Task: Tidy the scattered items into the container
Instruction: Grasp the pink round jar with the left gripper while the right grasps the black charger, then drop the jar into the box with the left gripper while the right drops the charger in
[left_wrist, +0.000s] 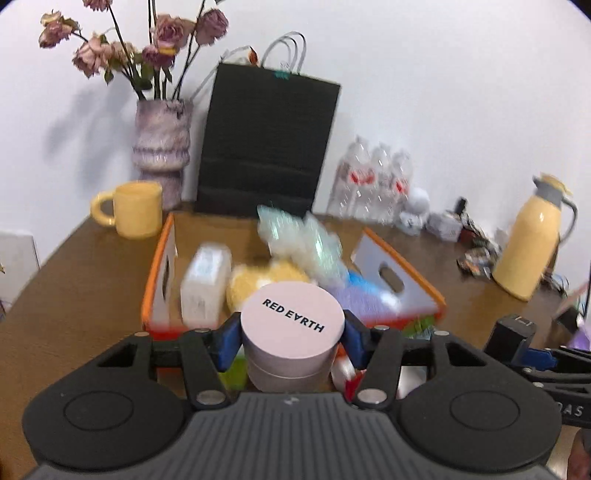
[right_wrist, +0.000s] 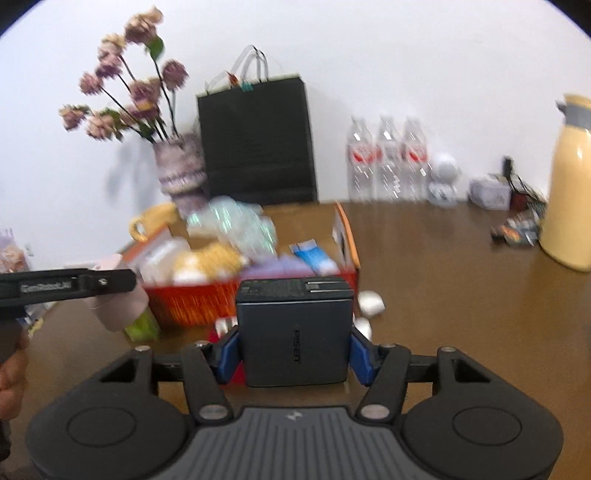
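My left gripper (left_wrist: 291, 338) is shut on a round pale pink jar (left_wrist: 291, 332) lettered RED EARTH, held just in front of the orange-rimmed box (left_wrist: 157, 280). The box holds a white carton (left_wrist: 205, 286), a yellow fluffy item (left_wrist: 255, 282), crinkly clear bags (left_wrist: 303, 236) and purple and blue packs. My right gripper (right_wrist: 294, 350) is shut on a dark grey charger block (right_wrist: 295, 332), low over the table before the same box (right_wrist: 184, 299). In the right wrist view the pink jar (right_wrist: 118, 306) shows at left, held by the left gripper (right_wrist: 66, 286).
Behind the box stand a black paper bag (left_wrist: 266, 147), a vase of dried roses (left_wrist: 162, 147) and a yellow mug (left_wrist: 135, 214). Water bottles (right_wrist: 388, 158) and a yellow thermos (right_wrist: 572, 184) stand right. Small white items (right_wrist: 369, 302) and a green packet (right_wrist: 142, 326) lie by the box front.
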